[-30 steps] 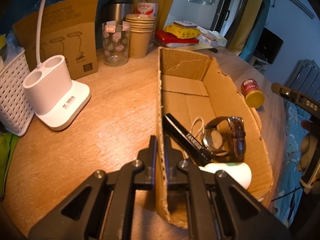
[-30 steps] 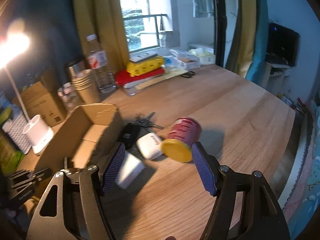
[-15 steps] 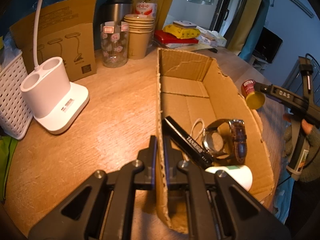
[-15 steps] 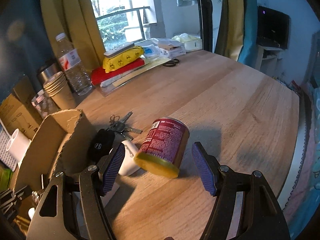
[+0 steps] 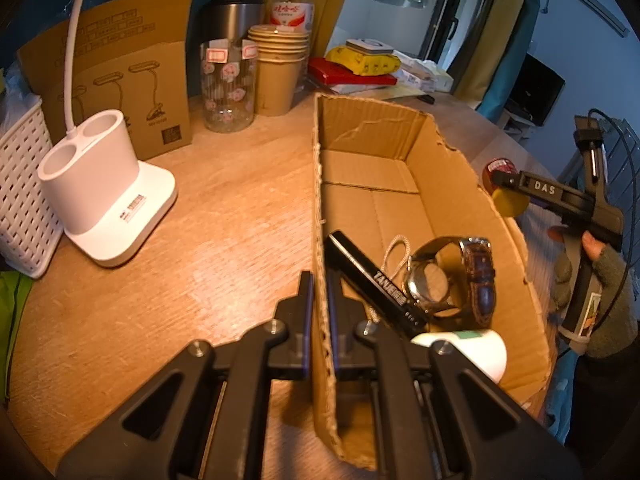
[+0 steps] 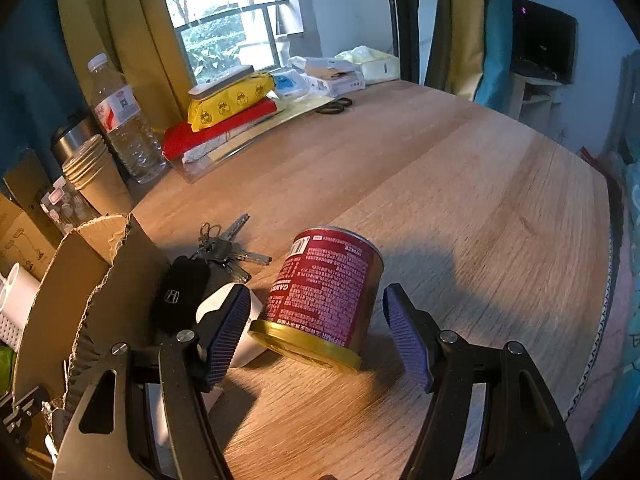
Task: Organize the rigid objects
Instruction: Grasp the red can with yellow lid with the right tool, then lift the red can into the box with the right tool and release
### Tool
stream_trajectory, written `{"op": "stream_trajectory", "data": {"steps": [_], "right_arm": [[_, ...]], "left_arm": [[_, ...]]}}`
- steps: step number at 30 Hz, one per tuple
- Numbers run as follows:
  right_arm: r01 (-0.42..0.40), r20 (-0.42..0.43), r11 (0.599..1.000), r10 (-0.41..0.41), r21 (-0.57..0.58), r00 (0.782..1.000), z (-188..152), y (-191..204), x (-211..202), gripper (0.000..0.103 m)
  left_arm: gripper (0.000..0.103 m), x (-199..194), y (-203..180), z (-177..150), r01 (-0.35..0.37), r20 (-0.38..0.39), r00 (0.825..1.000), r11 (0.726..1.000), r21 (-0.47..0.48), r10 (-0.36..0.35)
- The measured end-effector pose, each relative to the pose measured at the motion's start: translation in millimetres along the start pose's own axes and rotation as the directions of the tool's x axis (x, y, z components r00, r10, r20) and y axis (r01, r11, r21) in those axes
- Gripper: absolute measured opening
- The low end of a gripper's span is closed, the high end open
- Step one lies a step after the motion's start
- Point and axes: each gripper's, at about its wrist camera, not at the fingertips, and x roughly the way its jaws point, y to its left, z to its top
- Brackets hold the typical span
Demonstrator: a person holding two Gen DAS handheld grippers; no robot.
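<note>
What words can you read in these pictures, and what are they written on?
"DAS": on the right gripper, along its arm.
"TANJE...", the rest unclear: black bar in the box.
Can: white print, seen upside down, too small.
Bottle label, lamp base sticker: too blurred.

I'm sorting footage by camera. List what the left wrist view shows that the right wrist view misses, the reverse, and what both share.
Left wrist only: the wristwatch and black bar inside the cardboard box, and the left gripper shut on the box's wall.

Right wrist only: the keys, the car fob, and the white case.

Both: the box, the red can, the open right gripper, and the paper cups.
</note>
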Motion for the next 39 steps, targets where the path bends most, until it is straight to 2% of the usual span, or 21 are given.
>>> {"op": "stream_trajectory", "data": {"steps": [1, 12, 27, 33, 39], "right_arm": [[-0.002, -0.003, 1.000, 0.002, -0.001, 1.000, -1, 0, 1, 0.068], [-0.023, 0.007, 1.000, 0.023, -0.016, 1.000, -5, 1, -8, 0.065], [-0.046, 0.096, 0.997, 0.052, -0.066, 0.994, 4, 16, -59, 0.062], [-0.088, 0.145, 0.991, 0.102, -0.102, 0.984, 11, 33, -91, 0.062], [-0.159, 0.168, 0.970, 0.190, -0.183, 0.967, 15, 67, -119, 0.062]], "left_arm": [[0.006, 0, 0, 0, 0.000, 0.000, 1.000, 1.000, 0.000, 0.000], [0.006, 0, 0, 0, 0.000, 0.000, 1.000, 1.000, 0.000, 0.000], [0.006, -1, 0, 0, 0.006, 0.007, 1.000, 1.000, -0.002, -0.006], [0.006, -1, -1, 0, 0.004, 0.012, 1.000, 1.000, 0.001, -0.004], [0.007, -1, 0, -1, 0.005, 0.016, 1.000, 1.000, 0.001, -0.005]]}}
